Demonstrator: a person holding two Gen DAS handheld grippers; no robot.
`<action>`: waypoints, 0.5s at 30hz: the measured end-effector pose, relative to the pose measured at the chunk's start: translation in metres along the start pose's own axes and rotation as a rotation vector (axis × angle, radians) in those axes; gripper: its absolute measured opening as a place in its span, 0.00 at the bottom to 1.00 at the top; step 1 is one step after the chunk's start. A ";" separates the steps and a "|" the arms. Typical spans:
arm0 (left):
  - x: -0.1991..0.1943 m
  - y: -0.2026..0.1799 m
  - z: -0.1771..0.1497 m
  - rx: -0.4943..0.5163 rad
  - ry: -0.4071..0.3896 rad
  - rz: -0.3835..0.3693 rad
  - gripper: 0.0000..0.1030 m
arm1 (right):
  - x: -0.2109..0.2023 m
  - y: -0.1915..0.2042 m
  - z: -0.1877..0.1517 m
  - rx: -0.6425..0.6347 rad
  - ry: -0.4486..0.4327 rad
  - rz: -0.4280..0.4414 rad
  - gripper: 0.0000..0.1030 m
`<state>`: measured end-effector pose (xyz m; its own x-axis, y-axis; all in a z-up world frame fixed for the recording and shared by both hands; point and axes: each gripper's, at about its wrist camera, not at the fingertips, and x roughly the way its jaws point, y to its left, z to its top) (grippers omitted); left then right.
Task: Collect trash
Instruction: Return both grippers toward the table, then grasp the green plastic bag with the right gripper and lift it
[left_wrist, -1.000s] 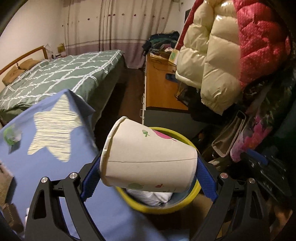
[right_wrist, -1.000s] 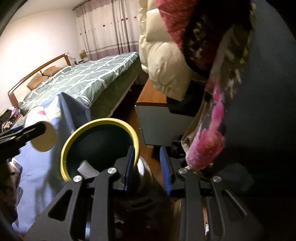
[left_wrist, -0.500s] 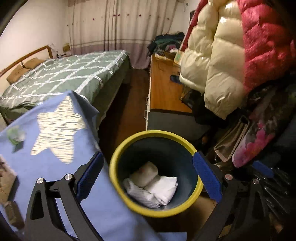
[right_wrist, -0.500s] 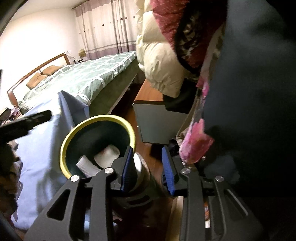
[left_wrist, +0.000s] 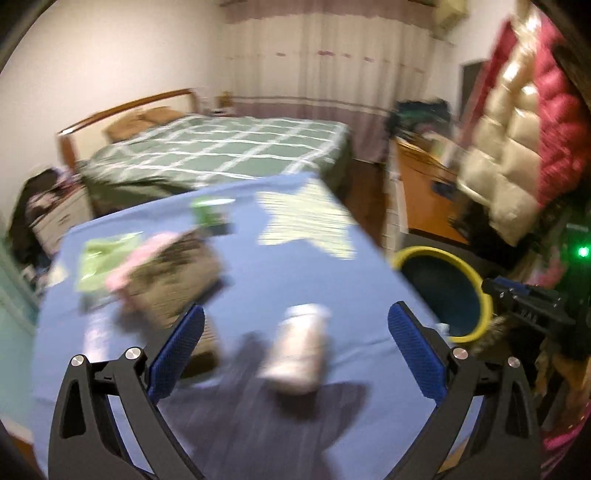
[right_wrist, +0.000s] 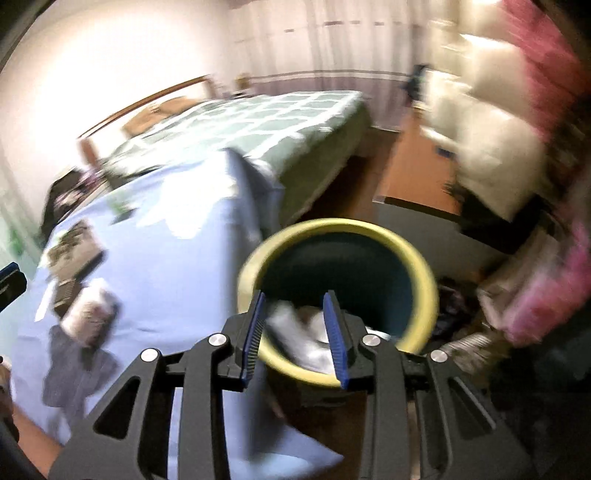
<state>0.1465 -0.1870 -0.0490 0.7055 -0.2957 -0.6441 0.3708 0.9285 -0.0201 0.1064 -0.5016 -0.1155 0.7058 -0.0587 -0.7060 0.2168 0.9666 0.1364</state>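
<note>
Since a moment ago our left gripper (left_wrist: 295, 332), jaws wide apart and empty, has swung off the trash bin (left_wrist: 474, 282) back over the blue tablecloth (left_wrist: 295, 269); the paper cup it carried is gone, apparently dropped in the bin. We judge the task partly done: white crumpled trash (right_wrist: 295, 332) lies inside the bin (right_wrist: 428, 284). Left of the bin, a blurred pale container (left_wrist: 299, 350) lies between the jaws, with wrappers (left_wrist: 166, 258) beyond. Our right gripper (right_wrist: 295, 336), partly apart, holds nothing beside the bin's rim.
</note>
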 end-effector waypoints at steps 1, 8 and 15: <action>-0.006 0.016 -0.004 -0.019 -0.006 0.029 0.95 | 0.002 0.012 0.002 -0.021 0.000 0.009 0.30; -0.022 0.114 -0.027 -0.123 -0.011 0.165 0.95 | 0.029 0.106 0.039 -0.163 0.021 0.130 0.31; -0.015 0.171 -0.034 -0.200 -0.024 0.232 0.95 | 0.072 0.197 0.072 -0.285 0.063 0.224 0.31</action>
<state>0.1788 -0.0161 -0.0682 0.7722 -0.0737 -0.6311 0.0738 0.9969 -0.0261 0.2485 -0.3335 -0.0888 0.6699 0.1691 -0.7230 -0.1414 0.9849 0.0993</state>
